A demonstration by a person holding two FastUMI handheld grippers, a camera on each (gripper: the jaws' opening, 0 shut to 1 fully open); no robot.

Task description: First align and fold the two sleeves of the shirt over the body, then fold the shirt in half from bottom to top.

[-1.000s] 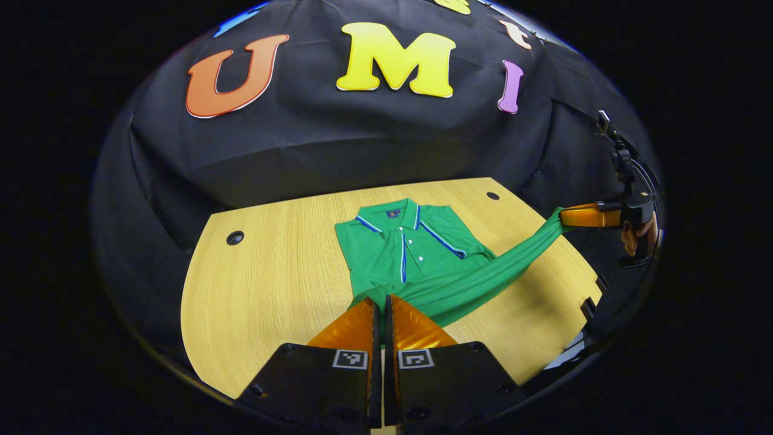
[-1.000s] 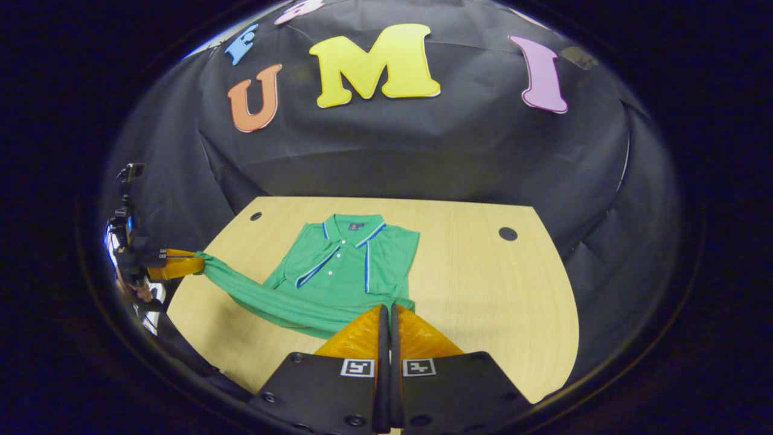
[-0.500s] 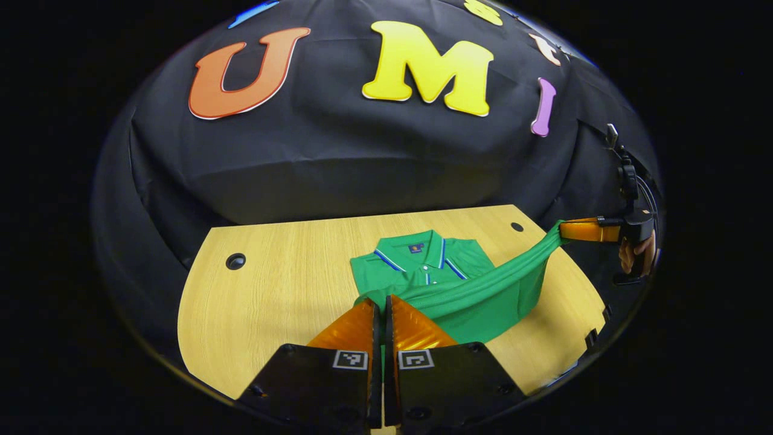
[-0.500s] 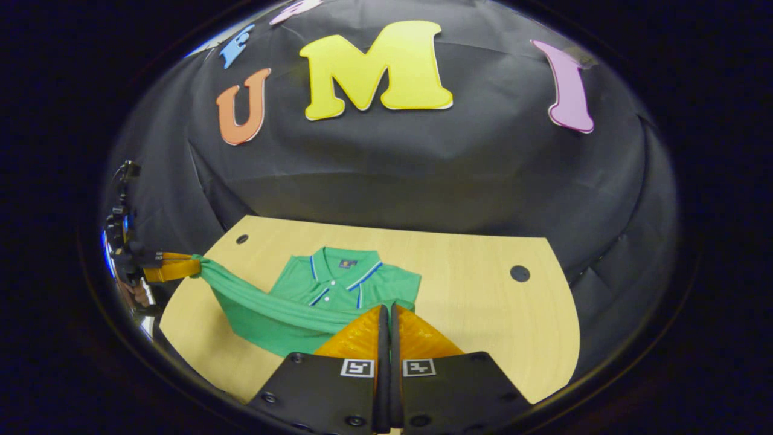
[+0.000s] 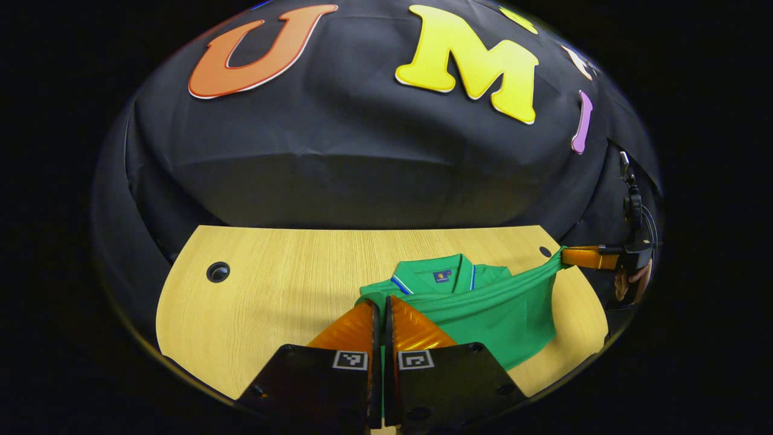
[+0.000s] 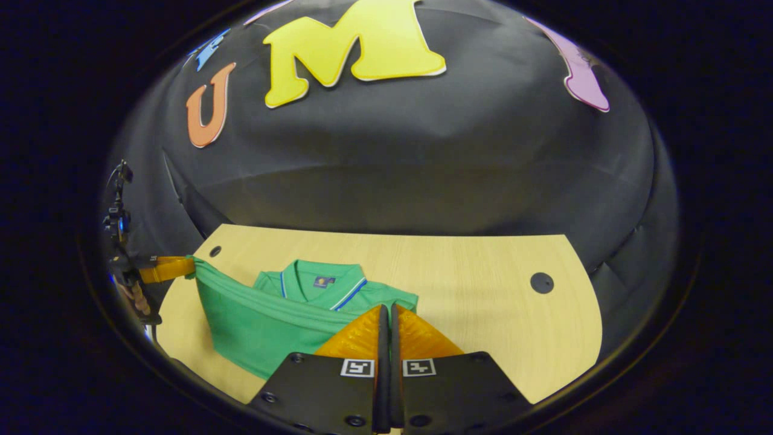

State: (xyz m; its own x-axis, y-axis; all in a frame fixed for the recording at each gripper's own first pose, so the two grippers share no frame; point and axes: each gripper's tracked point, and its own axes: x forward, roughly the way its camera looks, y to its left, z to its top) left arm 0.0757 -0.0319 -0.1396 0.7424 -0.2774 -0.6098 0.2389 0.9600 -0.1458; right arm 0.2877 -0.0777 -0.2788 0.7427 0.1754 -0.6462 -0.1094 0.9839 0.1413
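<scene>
Green short-sleeved polo shirt (image 5: 483, 308) w/ blue-and-white collar trim lay on pale wooden table w/ rounded corners (image 5: 284, 284), ahead of both tools, its hem edge lifted off the wood and stretched taut betw. them. Left gripper (image 5: 379, 307) had its 2 fingers pressed together on one hem corner, fabric pinched right at the tips; in right gripper view the same tool (image 6: 188, 266) showed far off to the left, hem bunched at its tip, a hand (image 6: 134, 296) on its handle. Right gripper (image 6: 384, 309) was likewise clamped on the other hem corner, fingers closed w/ cloth betw. them; in left gripper view it (image 5: 564, 256) sat far right, just past the table edge, held by a hand (image 5: 628, 284). Raised lower half hung as a curtain below the taut edge, covering most of the shirt body. Collar (image 6: 320, 281) stayed flat on the table beyond the tips. Dark round table hole (image 6: 542, 282) lay well off to the right of right tool; another (image 5: 218, 272) off to the left of left tool.
</scene>
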